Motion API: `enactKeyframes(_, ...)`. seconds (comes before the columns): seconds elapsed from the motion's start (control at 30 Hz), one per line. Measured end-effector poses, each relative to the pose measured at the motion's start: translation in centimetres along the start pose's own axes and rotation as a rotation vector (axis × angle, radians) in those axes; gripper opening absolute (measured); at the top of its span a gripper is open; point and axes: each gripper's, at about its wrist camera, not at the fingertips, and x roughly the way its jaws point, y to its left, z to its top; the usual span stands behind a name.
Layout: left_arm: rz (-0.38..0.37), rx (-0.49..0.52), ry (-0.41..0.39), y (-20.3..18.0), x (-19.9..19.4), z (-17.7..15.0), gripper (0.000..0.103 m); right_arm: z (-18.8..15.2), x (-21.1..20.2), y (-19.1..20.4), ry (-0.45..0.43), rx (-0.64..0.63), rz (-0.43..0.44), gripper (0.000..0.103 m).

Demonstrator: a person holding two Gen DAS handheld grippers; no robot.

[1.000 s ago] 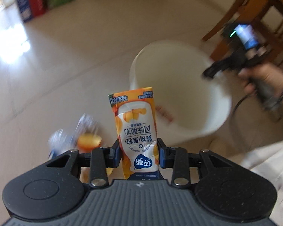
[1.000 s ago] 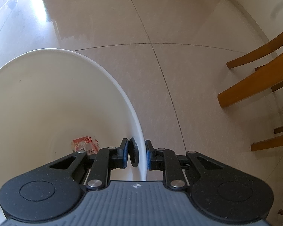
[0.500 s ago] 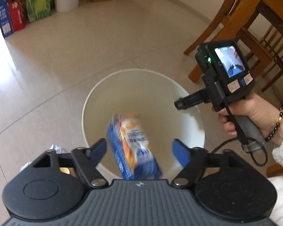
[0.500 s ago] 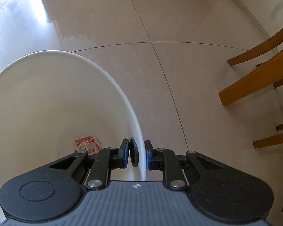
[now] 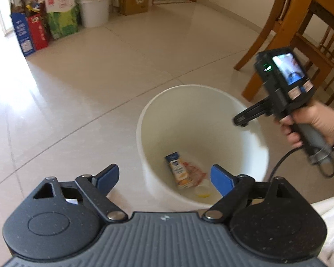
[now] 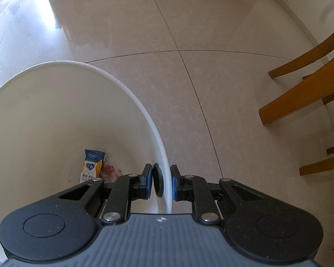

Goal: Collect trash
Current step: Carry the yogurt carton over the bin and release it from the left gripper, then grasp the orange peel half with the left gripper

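Left gripper (image 5: 164,179) sat with both blue pads spread wide apart, nothing between them, hovering above and just short of the near rim of the white bin (image 5: 144,120). Right gripper (image 6: 161,182) was clamped onto the bin's wall at its right edge: one pad inside, one pad outside, with a black round grommet-like part (image 6: 157,183) pressed between the inner pad and the plastic. In the left wrist view the same right gripper (image 5: 241,120) showed as a black handheld unit reaching over the bin's right rim, held by a hand (image 5: 311,122) with a beaded bracelet, a lit screen on its back and a cable hanging below it; that view was motion-blurred there, so the contact at the rim could not be read from it. Yogurt pouch (image 5: 180,172) lay flat on the bin floor, blue end pointing to the far wall, orange end toward the near wall. Red-and-white wrapper (image 5: 196,173) lay touching it on its right side, and a small pale round item with a yellowish centre (image 5: 202,191) sat near the near wall, possibly a lid. Bin stood on glossy beige floor tiles (image 5: 78,84). Wooden chair legs (image 6: 300,93) stood off to the right of it. Cartons and a white bucket (image 5: 93,11) were lined up along the far wall.
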Motion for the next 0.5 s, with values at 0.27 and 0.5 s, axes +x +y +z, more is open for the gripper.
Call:
enactKeyframes(0.27, 0.136, -0.069, -0.055, 3.7, 0.2, -5.8, 0.091, -0.1, 0.1, 0.0, -0.007, -0.006, -0.002, 0.020)
enactKeyframes(0.5, 0.215, -0.149, -0.036, 5.2, 4.1, -12.3, 0.091, -0.4, 0.1, 0.3, -0.016, -0.015, -0.017, 0.020)
